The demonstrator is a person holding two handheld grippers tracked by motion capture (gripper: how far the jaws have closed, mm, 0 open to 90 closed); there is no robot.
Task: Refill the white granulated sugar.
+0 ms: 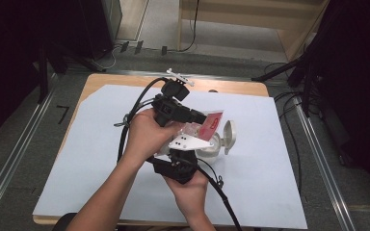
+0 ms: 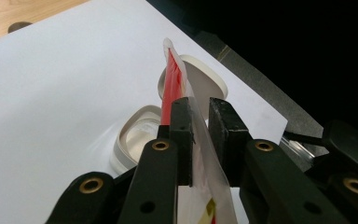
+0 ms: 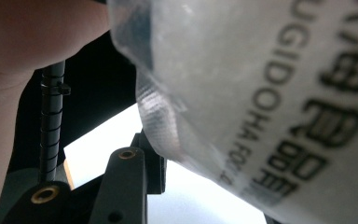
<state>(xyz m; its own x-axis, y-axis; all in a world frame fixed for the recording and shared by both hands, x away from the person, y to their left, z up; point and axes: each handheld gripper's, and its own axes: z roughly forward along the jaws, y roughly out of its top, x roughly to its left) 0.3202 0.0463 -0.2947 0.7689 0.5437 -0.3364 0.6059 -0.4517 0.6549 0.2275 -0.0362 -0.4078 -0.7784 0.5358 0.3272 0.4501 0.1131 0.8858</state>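
A clear packet with a red printed part (image 1: 208,124) is held above the white sheet. My left gripper (image 1: 202,117) points right and is shut on its edge. In the left gripper view the packet (image 2: 173,79) stands edge-on between the two pads (image 2: 182,135). My right gripper (image 1: 191,140), under its grey plate, reaches up to the packet's near end. In the right gripper view the packet's printed film (image 3: 270,93) lies right before the camera and hides the right jaw. One black finger (image 3: 130,186) shows beside the film. Whether the right jaws press on the packet cannot be told.
A small white round container (image 1: 214,149) stands open just below the packet, its flip lid (image 1: 230,134) tilted back to the right. It also appears in the left gripper view as the container (image 2: 137,135) with its lid (image 2: 205,81). The white sheet (image 1: 91,144) covers a wooden table (image 1: 101,79).
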